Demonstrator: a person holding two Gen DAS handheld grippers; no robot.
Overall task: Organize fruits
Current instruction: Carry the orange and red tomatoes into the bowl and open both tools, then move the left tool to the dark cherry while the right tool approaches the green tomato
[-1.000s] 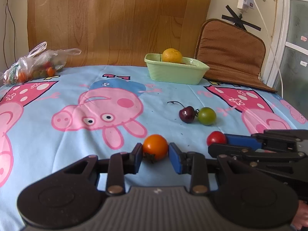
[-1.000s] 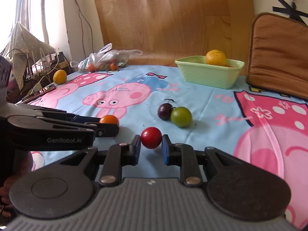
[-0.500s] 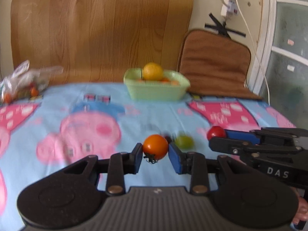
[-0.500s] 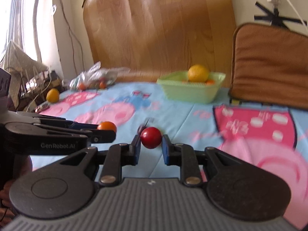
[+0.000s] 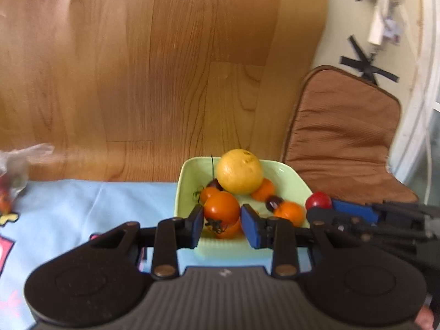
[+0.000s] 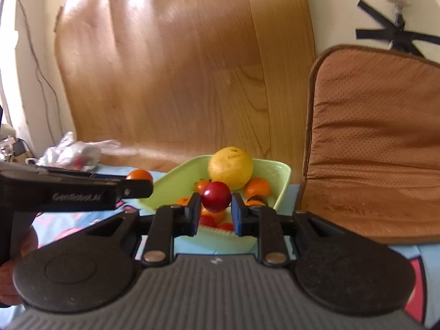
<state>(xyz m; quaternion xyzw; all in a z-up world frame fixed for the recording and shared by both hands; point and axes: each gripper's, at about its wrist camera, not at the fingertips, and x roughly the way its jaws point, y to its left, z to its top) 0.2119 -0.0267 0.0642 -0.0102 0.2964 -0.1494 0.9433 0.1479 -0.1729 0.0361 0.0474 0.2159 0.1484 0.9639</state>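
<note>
Fruits: an orange tomato [image 5: 221, 211] sits clamped between the blue pads of the left gripper [image 5: 222, 225]; a red tomato [image 6: 216, 196] is pinched the same way in the right gripper [image 6: 215, 212].
Left gripper: closed on the orange tomato, its green calyx hanging below the pads.
Right gripper: closed tight on the red tomato, alongside and to the right of the left tool.
Green dish [image 5: 291, 177]: straight ahead of both sets of fingers and just below them; it already carries a large yellow citrus [image 5: 239, 172], several small orange fruits and dark cherries.
Why held so: both fruits look lifted clear of the cloth and brought over the near rim of the dish, likely so each can be let go into the pile.
Caution: the dish is crowded, so a released tomato may roll off the heap.
Surface: a pale blue cartoon-print cloth [image 5: 68, 206] under the tools.
Room: a wood-grain panel [image 5: 165, 68] stands behind the dish, a brown cushion [image 6: 376, 143] leans beyond the right tool, and a clear plastic bag [image 6: 73, 152] lies far off to the left.
</note>
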